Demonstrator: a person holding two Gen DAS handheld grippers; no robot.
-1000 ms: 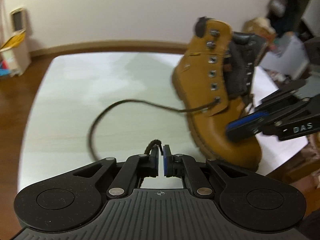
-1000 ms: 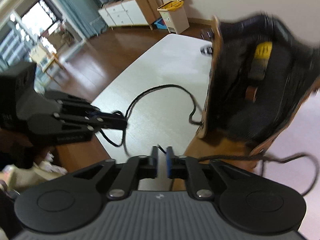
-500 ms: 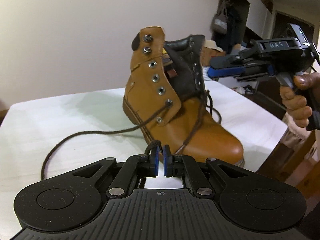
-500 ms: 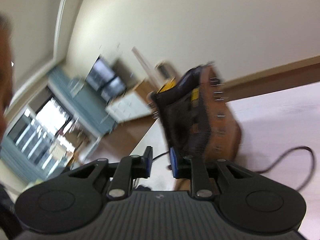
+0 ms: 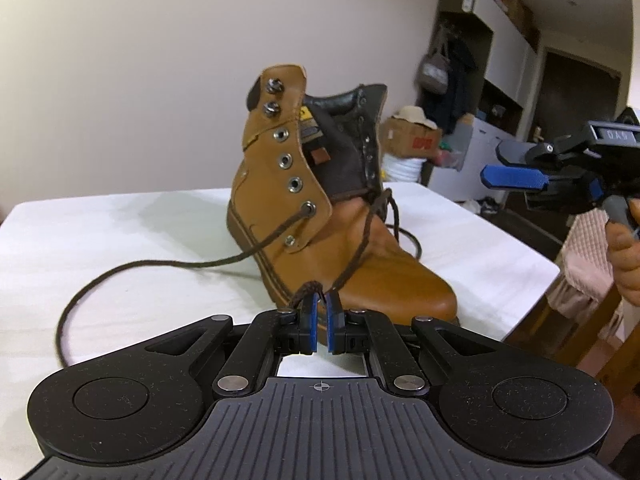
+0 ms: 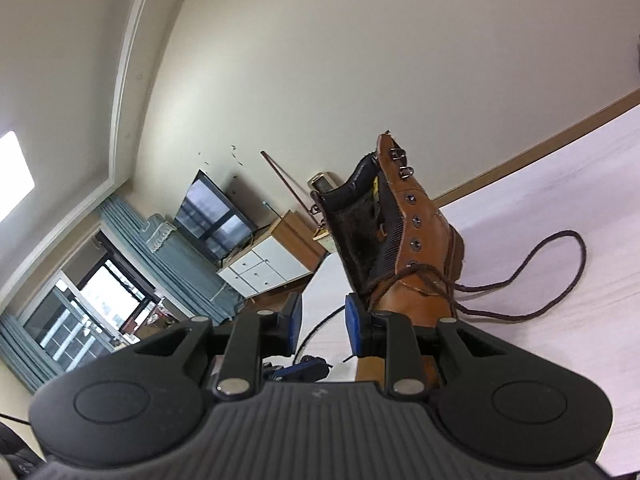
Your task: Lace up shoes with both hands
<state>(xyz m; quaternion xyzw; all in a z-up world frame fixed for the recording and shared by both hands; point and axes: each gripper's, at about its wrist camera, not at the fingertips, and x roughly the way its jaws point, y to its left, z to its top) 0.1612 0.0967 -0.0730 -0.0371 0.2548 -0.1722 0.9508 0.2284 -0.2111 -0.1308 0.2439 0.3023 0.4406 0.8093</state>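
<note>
A tan leather boot (image 5: 340,240) stands upright on the white table (image 5: 120,232), toe toward me. Its dark brown lace (image 5: 160,266) runs through the lowest eyelets and loops on the table at the left. My left gripper (image 5: 319,300) is shut on a bend of the lace just in front of the toe. My right gripper (image 6: 320,314) is open and empty, raised to the right of the boot (image 6: 416,248); it also shows in the left wrist view (image 5: 516,172). The other lace end (image 6: 560,276) loops on the table.
The table's right edge (image 5: 532,280) drops to a wooden floor. Cardboard boxes and clutter (image 5: 416,144) sit behind the boot by shelving. A white cabinet (image 6: 272,268) and windows with blue curtains (image 6: 132,264) are far off in the right wrist view.
My right gripper has let go of the lace, opened and lifted away to the right. The left wrist view dropped lower toward the table, its gripper still shut on the lace.
</note>
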